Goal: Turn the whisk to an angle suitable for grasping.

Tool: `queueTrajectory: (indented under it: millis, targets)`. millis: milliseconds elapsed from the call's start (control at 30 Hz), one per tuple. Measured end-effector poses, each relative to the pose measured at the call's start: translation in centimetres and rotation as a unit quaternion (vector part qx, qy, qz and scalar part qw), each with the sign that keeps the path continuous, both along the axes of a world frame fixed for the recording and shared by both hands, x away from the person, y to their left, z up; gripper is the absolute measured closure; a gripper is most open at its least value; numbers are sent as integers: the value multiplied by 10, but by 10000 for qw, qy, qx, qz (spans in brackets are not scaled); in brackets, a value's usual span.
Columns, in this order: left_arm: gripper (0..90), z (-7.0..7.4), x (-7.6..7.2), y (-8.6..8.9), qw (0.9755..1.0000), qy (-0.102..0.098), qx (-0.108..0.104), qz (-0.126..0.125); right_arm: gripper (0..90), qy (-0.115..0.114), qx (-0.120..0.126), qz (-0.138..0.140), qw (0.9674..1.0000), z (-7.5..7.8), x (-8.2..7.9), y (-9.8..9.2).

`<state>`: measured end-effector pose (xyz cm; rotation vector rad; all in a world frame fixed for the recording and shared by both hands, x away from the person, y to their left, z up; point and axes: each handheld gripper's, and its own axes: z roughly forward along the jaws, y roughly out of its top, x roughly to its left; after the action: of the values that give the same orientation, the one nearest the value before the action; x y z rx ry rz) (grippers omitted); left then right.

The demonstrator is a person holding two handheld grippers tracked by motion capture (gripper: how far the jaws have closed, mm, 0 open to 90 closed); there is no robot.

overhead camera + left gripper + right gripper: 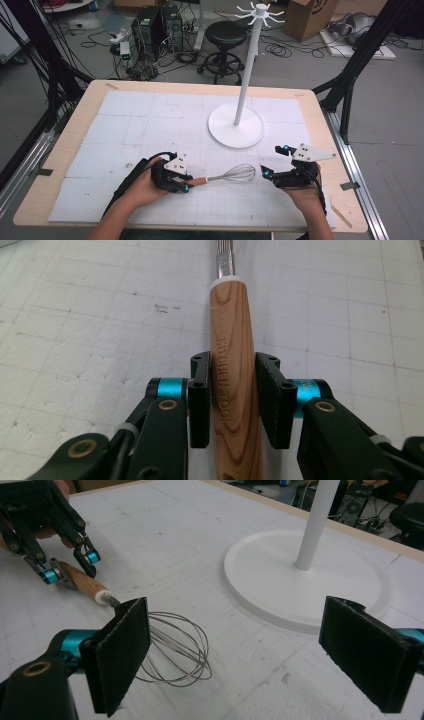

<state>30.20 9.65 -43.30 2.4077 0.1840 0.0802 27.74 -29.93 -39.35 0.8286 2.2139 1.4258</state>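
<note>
Right up close in the left gripper view: wooden handle [231, 370] of the whisk [226, 176], stamped with "KITCHEN TOOL", sandwiched between two black fingers [200, 400] with the pads pressed on either side of it. So, left gripper [186, 183] clamped on the handle, no gap to speak of. Lay flat on the white foam mat [130, 125] covering the desk [60, 160], toward the near edge, handle pointing at the left hand [145, 187] and wire loops [172, 650] pointing at the right one. Held the right gripper [272, 161] just past the wire end, fingers [120, 652] spread wide, nothing between them, not touching the wires as far as could be told. Sat low over the mat with the loops just beside its left pad in the right gripper view. Stood farther back and a bit right of centre: white hanging stand [247, 75] with a round base [235, 131], tall post and hook arms on top, well apart from the whisk. Also spotted behind the desk: black stool [226, 37], computer towers [155, 25], loads of cables on the floor.
</note>
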Motion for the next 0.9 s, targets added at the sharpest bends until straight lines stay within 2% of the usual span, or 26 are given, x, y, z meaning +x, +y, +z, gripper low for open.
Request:
queueTrajectory:
  millis: [133, 233, 433, 467, 533, 633, 733, 767, 833, 867, 900]
  targets:
    - [696, -1, 0, -4, 10000, -40, -32, 10, 124, 10, 12, -37, 10000, 0, -2, -2]
    - [697, -2, 4, -14, 9999, -100, -105, -32, 124, 18, -3, -52, 10000, 1, -4, -3]
    - [697, -3, 10, -50, 9997, -140, -106, -179, 124, 0, 16, -139, 9999, 2, -11, -9]
    - [696, -3, 10, -50, 9997, -140, -106, -179, 124, 0, 16, -139, 9999, 2, -11, -9]
    - [694, -2, 12, -67, 9995, -128, -51, -294, 124, 9, 14, -179, 9998, 2, -13, -12]
    - [692, -2, 12, -76, 9994, -130, -37, -331, 124, -2, 38, -214, 9998, 1, -13, -15]
    - [687, -2, 13, -77, 9993, -142, -20, -353, 124, 8, 40, -212, 9998, 1, -13, -16]
    - [653, -2, 12, -75, 9994, -52, -30, -326, 124, -10, 46, -205, 9998, 1, -13, -15]
    - [585, -1, 13, -73, 9995, -40, -38, -315, 124, -11, 38, -204, 9998, 1, -13, -15]
    - [579, 2, 12, -67, 9993, 70, -202, -291, 124, 3, 34, -175, 9998, 2, -13, -14]
    - [567, 2, 12, -67, 9993, 70, -202, -291, 124, 3, 34, -175, 9998, 2, -13, -14]
